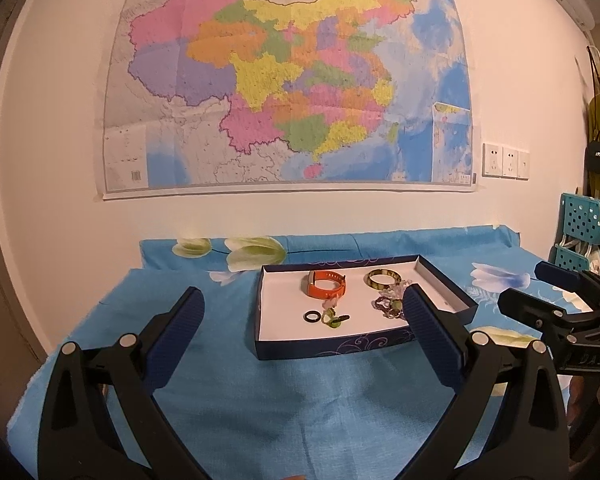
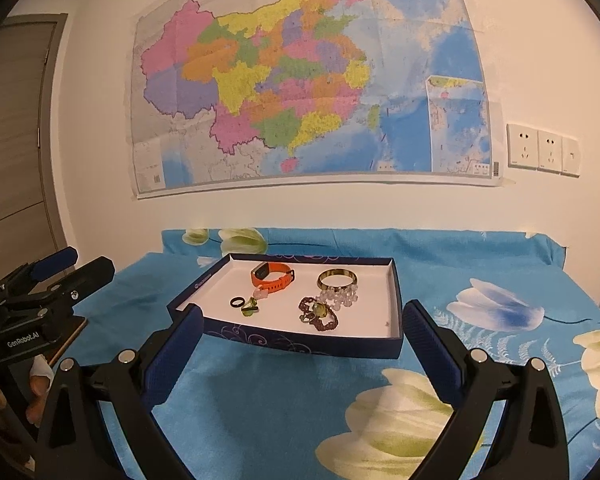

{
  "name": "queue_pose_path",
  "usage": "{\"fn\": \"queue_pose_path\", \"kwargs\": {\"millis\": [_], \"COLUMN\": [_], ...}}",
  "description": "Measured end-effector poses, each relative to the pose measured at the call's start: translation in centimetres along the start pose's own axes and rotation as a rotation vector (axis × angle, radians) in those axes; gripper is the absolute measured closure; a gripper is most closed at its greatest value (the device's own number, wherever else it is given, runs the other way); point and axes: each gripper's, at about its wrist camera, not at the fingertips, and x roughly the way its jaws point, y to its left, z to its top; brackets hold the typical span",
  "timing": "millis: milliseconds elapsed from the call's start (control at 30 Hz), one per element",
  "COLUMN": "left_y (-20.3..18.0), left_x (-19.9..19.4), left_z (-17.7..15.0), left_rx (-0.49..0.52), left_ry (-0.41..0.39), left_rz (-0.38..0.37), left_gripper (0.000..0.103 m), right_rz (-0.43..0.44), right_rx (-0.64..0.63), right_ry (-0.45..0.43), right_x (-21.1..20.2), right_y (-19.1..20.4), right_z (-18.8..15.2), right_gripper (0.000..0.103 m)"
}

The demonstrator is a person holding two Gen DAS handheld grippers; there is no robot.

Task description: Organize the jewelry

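Blue cloth (image 2: pixel 260 400) bare before tray (image 2: pixel 300 344); left gripper (image 1: pixel 304 308), right gripper (image 2: pixel 300 320) jaws spread, empty.

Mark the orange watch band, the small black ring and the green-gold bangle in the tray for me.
orange watch band (image 2: pixel 271 278), right wrist view, on the strap.
small black ring (image 2: pixel 237 302), right wrist view, on its rim.
green-gold bangle (image 2: pixel 337 279), right wrist view, on the near rim.
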Motion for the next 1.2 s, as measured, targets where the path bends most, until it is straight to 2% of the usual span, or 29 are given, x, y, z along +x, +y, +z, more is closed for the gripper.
{"fn": "queue_pose_path", "kwargs": {"millis": [1200], "left_y": [-0.4], "left_x": [-1.6], "left_z": [-0.1], "left_rx": [0.005], "left_ry": [-0.021], "left_rz": [0.022], "left_gripper": [0.005], "right_rz": [-0.007], "right_rx": [-0.006], "right_ry": [-0.031], "right_x": [-1.2], "right_y": [0.3], "right_z": [0.1], "right_gripper": [0.007]}}
